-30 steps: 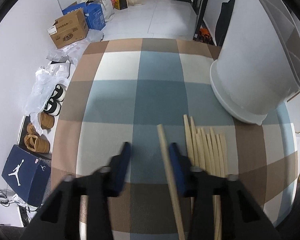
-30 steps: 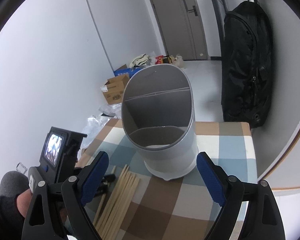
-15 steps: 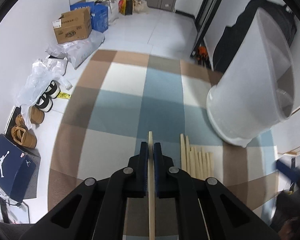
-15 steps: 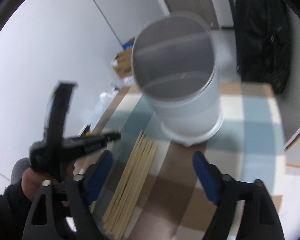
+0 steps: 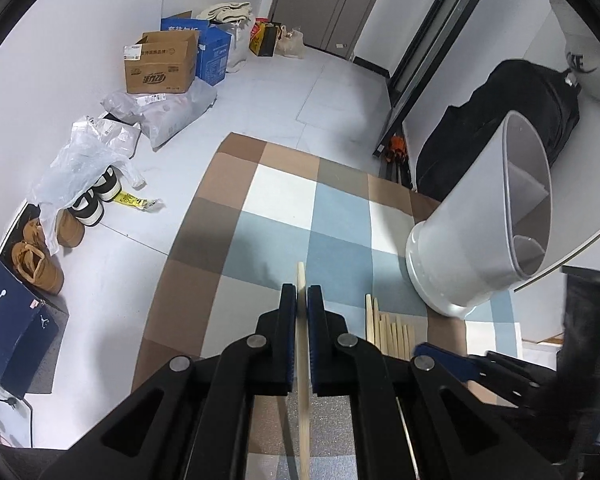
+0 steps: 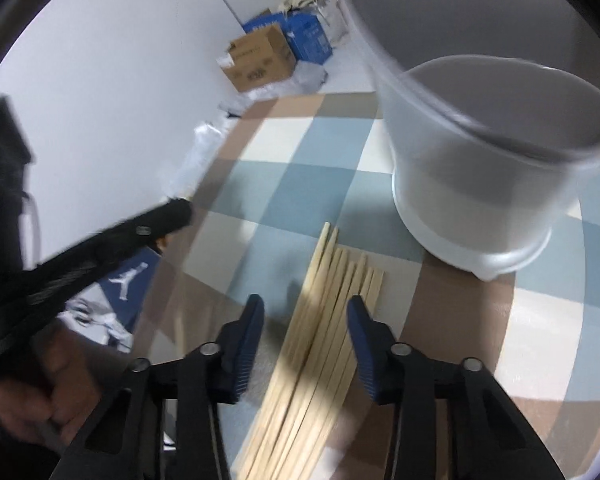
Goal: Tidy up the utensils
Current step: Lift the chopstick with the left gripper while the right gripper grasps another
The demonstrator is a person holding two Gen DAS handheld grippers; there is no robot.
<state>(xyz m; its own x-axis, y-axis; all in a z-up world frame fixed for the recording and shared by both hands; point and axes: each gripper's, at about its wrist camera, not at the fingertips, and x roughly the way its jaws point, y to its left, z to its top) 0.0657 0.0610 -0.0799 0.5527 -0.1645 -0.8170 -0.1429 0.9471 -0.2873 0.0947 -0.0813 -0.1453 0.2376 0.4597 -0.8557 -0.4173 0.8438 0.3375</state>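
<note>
While empty, the holder (image 5: 466, 240) shows inner dividers.

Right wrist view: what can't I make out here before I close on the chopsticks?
- Chopstick pile: the near ends are blurred and cut off by the bottom edge, so no count.
- Holder: smeared by motion blur; its compartments are unreadable.
- Right claw: straddles the pile; whether its pads touch any stick is unclear.
- Left claw: blurred; its stick is not seen.

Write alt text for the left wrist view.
The left gripper is shut on a single wooden chopstick above a checkered tablecloth. More chopsticks lie to its right, near a white divided utensil holder.
</note>
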